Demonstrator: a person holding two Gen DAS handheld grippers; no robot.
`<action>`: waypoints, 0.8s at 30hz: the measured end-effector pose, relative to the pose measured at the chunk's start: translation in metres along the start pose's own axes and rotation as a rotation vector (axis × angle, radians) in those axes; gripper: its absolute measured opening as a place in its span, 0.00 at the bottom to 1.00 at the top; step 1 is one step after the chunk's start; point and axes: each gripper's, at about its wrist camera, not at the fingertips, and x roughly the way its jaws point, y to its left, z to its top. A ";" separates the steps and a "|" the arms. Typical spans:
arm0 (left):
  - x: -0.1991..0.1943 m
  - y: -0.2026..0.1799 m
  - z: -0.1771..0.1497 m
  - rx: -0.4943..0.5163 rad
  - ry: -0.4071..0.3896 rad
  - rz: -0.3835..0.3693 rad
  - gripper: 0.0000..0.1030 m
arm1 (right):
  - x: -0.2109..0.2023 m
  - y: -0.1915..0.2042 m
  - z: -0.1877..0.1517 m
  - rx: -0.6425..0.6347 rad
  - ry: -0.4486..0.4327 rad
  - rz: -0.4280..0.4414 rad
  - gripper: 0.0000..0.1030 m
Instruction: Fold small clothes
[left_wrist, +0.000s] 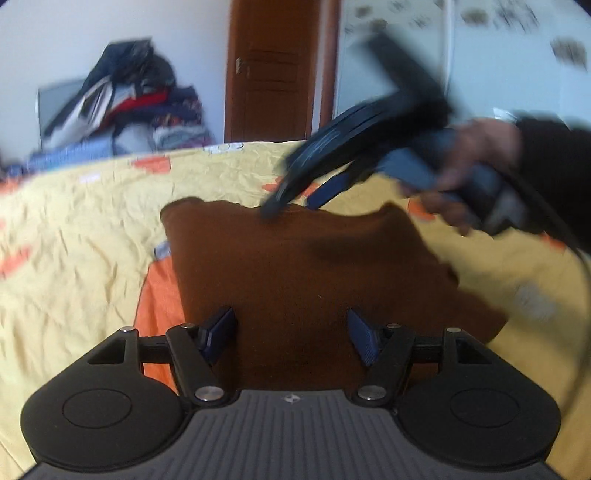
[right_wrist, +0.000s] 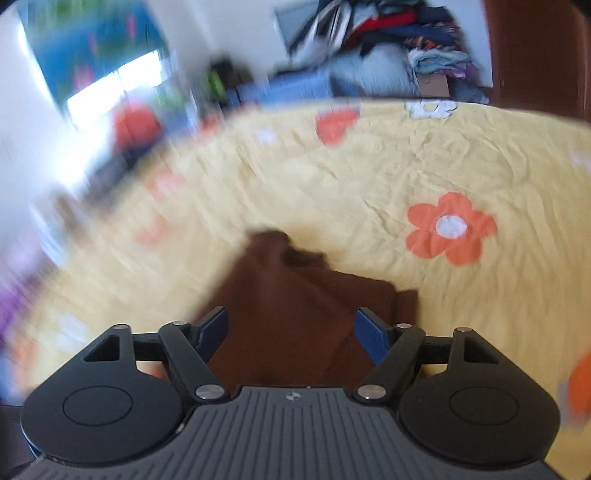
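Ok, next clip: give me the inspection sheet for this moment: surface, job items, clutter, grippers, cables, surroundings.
Surface: wrinkled yellow bedsheet with orange flowers, covering the bed.
Job's things: dark brown knitted garment, lying partly folded on the sheet, layered edges visible in the right wrist view.
Clutter: nothing seen on the sheet beside the garment.
Grippers: left gripper open, over the garment's near edge, holding nothing; right gripper open, above the garment, motion-blurred.
Cables: black cable trailing from the right gripper.
Surroundings: heap of mixed clothes piled beyond the bed; brown wooden door; white wall; blue curtain by a bright window.
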 end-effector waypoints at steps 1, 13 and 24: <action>-0.001 -0.001 -0.001 0.010 -0.003 0.002 0.67 | 0.019 0.004 0.001 -0.048 0.053 -0.044 0.66; 0.008 -0.004 -0.015 0.024 -0.045 -0.022 0.93 | -0.001 -0.032 -0.020 0.085 0.012 -0.009 0.41; 0.007 -0.002 -0.014 -0.005 -0.038 -0.019 0.93 | 0.089 0.048 0.035 0.017 0.085 0.201 0.64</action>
